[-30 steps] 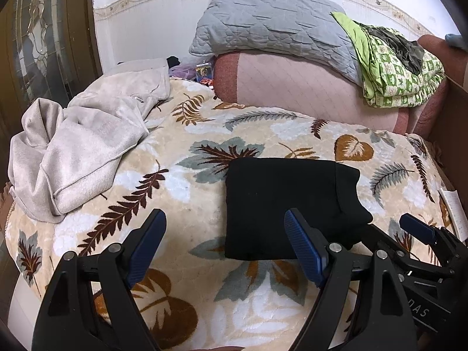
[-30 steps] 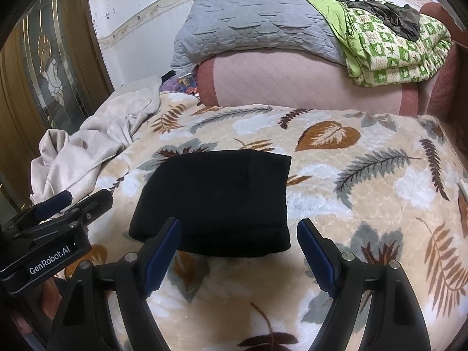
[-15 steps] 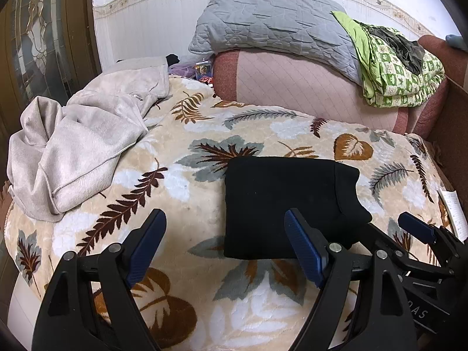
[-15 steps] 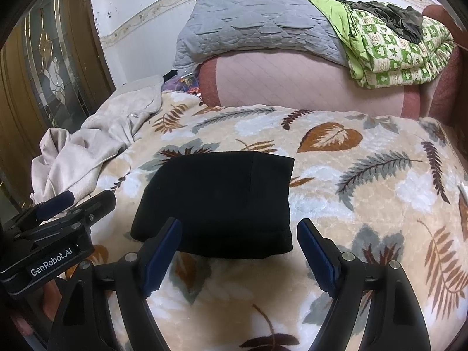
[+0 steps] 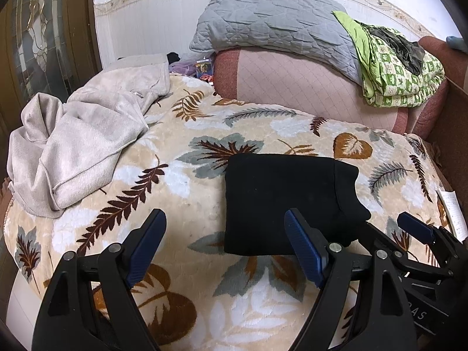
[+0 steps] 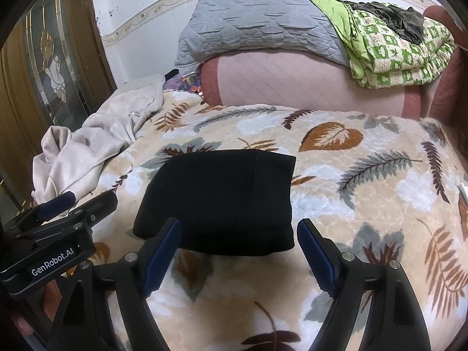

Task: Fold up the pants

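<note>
Left wrist: folded black pants [image 5: 280, 201] partly behind wide-open, empty left tool [image 5: 225, 248]; right tool [image 6: 238, 251] likewise.

Small items [image 5: 201, 68] behind beige garment [image 5: 87, 137] too small to identify. White paper [image 5: 452, 213] cut off at right edge. Pants [image 6: 222, 199] near edge partly hidden behind right gripper [image 6: 239, 259] finger.

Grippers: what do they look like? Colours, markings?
Both alike: the left gripper and right gripper have matte black angular frames, dark blue ribbed pads on the fingers, and silver pivot bolts. White "GenRobot.AI" lettering on the left one's body. No cables or sleeves visible.
</note>
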The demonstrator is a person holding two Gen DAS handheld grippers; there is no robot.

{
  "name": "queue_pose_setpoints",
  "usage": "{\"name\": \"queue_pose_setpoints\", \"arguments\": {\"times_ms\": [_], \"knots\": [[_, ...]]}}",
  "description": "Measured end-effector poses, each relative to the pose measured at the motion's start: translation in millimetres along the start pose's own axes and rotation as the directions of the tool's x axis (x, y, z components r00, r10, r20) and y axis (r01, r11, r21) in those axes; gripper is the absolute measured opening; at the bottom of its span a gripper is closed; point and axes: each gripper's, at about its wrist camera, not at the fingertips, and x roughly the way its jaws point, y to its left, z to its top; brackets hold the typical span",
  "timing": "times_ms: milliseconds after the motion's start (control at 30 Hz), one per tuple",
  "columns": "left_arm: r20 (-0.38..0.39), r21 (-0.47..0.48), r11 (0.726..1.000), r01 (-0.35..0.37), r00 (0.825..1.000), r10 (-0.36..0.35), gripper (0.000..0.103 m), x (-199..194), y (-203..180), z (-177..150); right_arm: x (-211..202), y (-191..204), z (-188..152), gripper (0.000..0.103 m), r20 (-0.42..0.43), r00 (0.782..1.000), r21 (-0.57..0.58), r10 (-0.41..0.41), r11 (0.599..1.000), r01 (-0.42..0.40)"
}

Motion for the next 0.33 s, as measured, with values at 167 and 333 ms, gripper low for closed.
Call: {"name": "queue_pose_setpoints", "arguments": {"times_ms": [167,333], "knots": [[0.025,0.008,1.0,0.013,1.0,-0.013,0.084,-10.0,-0.6,-5.0,-5.8,0.2,-3.8,0.082,0.002,1.0,-0.003,0.0,1.0,0.0],[0.024,0.018,1.0,0.024,0.999,-0.025,0.084,-22.6,-4.9,-11.3,-21.4,-2.5,-11.8,0.082,0.014,1.0,-0.011,-0.008,1.0,0.008]]}}
